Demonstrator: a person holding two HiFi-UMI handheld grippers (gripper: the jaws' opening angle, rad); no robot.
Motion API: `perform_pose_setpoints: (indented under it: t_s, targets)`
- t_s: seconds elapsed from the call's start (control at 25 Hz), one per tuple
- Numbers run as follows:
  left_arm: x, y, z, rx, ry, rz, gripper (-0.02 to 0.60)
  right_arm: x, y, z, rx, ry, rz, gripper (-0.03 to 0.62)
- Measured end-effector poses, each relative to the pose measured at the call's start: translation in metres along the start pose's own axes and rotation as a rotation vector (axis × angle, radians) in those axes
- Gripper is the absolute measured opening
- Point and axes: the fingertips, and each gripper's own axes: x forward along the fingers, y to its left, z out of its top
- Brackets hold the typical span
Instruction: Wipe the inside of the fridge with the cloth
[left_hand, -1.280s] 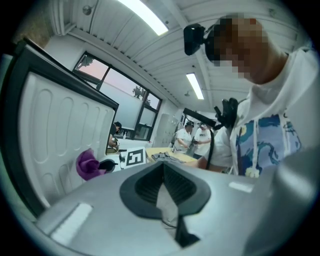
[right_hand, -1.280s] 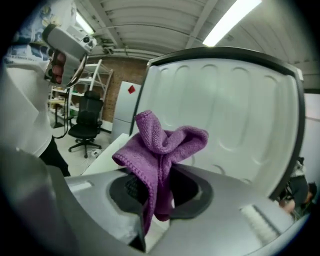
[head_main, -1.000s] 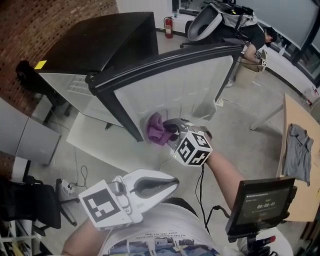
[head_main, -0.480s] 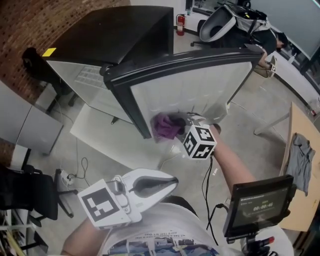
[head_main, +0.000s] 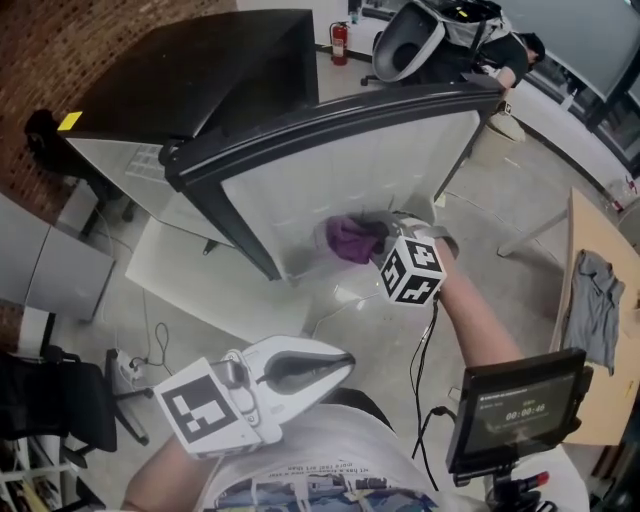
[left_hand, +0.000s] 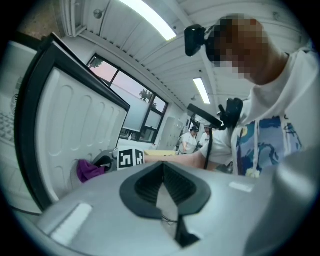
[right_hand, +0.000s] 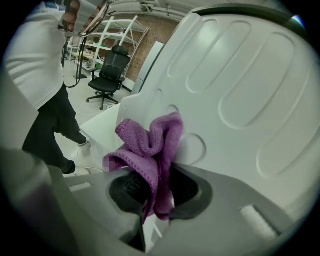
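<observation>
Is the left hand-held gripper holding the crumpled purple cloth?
No, the crumpled purple cloth is pinched in the right hand-held gripper at the white ribbed fridge door liner; the left hand-held gripper is shut on nothing.
</observation>
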Motion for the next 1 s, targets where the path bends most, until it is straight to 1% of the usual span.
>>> perform_pose_setpoints:
  t_s: [0.24, 0.48, 0.64, 0.8, 0.88, 1.0]
  targets:
    - [0.010, -0.002, 0.003, 0.008, 0.006, -0.021, 0.008, -0.015, -0.017, -0.041, 0.023, 0.095, -0.042, 0.080]
    - [0.013, -0.001, 0.001, 0.012, 0.014, -0.035, 0.008, -0.023, -0.026, -0.067, 0.029, 0.176, -0.079, 0.080]
    - [0.016, -0.001, 0.004, 0.011, 0.018, -0.039, 0.008, -0.034, -0.037, -0.080, 0.060, 0.202, -0.109, 0.080]
    - [0.017, -0.002, 0.004, 0.016, 0.024, -0.044, 0.008, -0.044, -0.044, -0.082, 0.150, 0.181, -0.138, 0.080]
    - [0.016, -0.002, 0.005, 0.020, 0.024, -0.045, 0.008, -0.049, -0.046, -0.080, 0.231, 0.147, -0.154, 0.080]
    - [0.013, -0.004, 0.005, 0.031, 0.025, -0.045, 0.008, -0.057, -0.046, -0.068, 0.381, 0.067, -0.174, 0.079]
